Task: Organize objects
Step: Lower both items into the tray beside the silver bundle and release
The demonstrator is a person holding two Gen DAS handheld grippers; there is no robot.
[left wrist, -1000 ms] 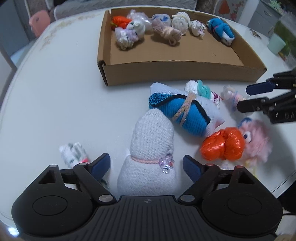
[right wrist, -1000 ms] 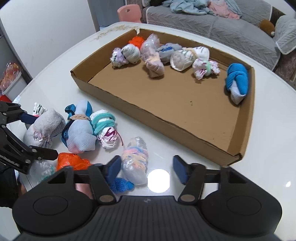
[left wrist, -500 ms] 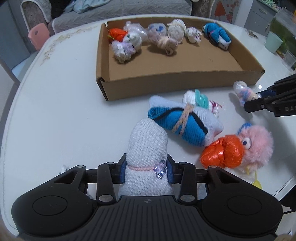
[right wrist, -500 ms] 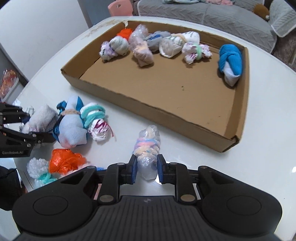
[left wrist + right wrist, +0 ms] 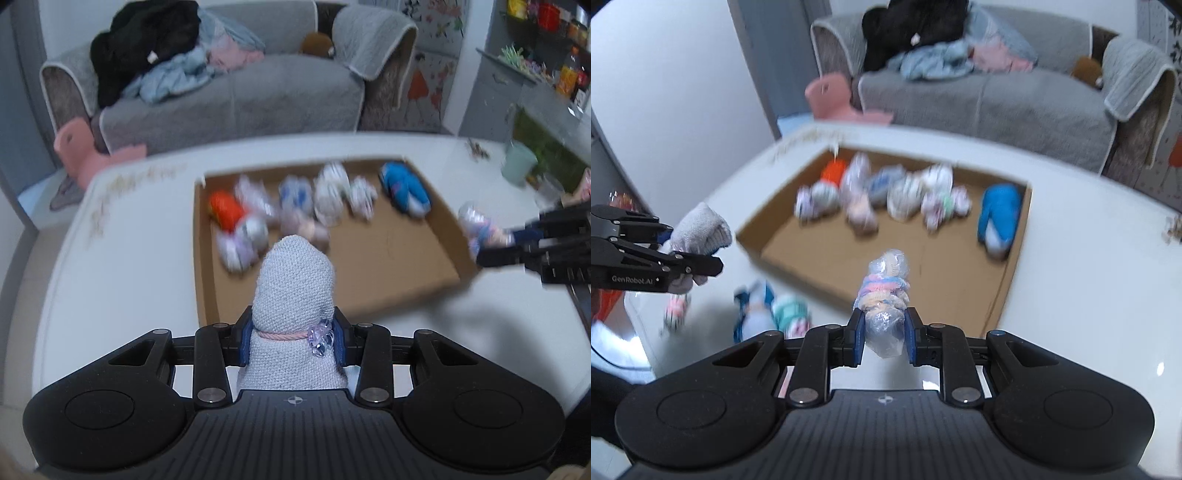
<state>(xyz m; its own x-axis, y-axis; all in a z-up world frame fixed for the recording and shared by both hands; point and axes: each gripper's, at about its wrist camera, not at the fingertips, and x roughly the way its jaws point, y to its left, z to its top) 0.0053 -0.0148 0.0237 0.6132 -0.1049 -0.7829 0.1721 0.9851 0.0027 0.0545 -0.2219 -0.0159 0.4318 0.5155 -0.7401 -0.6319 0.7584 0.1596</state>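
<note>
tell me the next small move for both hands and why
Probably carry both bundles forward over the cardboard box and lower them onto its bare floor: the left gripper holds the grey sock roll, the right gripper the plastic-wrapped bundle, both lifted clear of the table.

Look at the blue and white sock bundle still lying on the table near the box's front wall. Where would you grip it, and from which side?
Probably across the middle of the blue and white sock bundle, coming from above with the jaws straddling its narrow width. It lies flat on the table, with a teal and white bundle close beside it, so a sideways approach looks crowded. Blur hides any finer detail.
</note>
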